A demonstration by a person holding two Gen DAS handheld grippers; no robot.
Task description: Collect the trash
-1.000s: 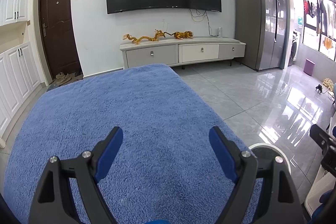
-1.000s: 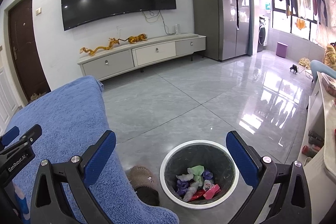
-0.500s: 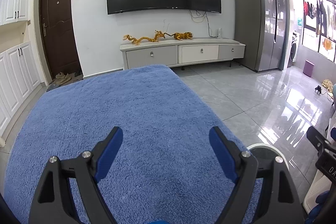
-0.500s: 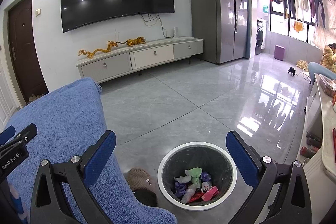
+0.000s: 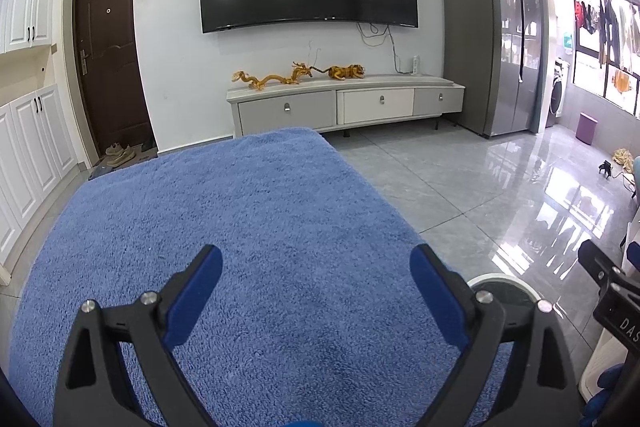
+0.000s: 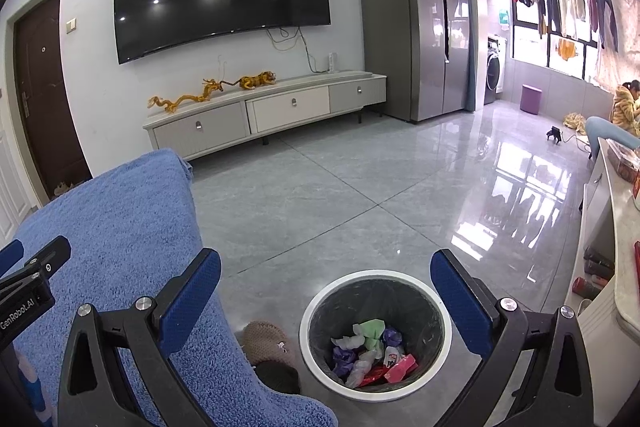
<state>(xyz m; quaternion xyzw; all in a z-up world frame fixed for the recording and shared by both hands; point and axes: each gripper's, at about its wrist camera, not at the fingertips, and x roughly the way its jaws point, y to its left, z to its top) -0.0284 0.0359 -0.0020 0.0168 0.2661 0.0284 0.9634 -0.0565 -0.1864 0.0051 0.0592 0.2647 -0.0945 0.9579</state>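
A round white-rimmed trash bin (image 6: 434, 301) with a dark liner stands on the floor and holds several crumpled wrappers (image 6: 370, 355) in green, purple, white and red. My right gripper (image 6: 325, 273) is open and empty, held above the bin. My left gripper (image 5: 316, 267) is open and empty above the blue towel-covered table (image 5: 224, 227). The bin's rim (image 5: 502, 281) shows just right of the left gripper's right finger. No loose trash shows on the blue towel.
A brown slipper (image 6: 268, 341) lies on the floor between the blue table (image 6: 116, 227) and the bin. A white counter (image 6: 616, 267) with bottles runs along the right. A TV cabinet (image 6: 272, 115) and grey fridge (image 6: 416, 27) stand at the far wall. Grey tiled floor (image 6: 340, 195) lies between.
The right gripper has risen slightly and drifted, so the bin sits a little lower in its view. The left gripper has barely moved. Both stay open.
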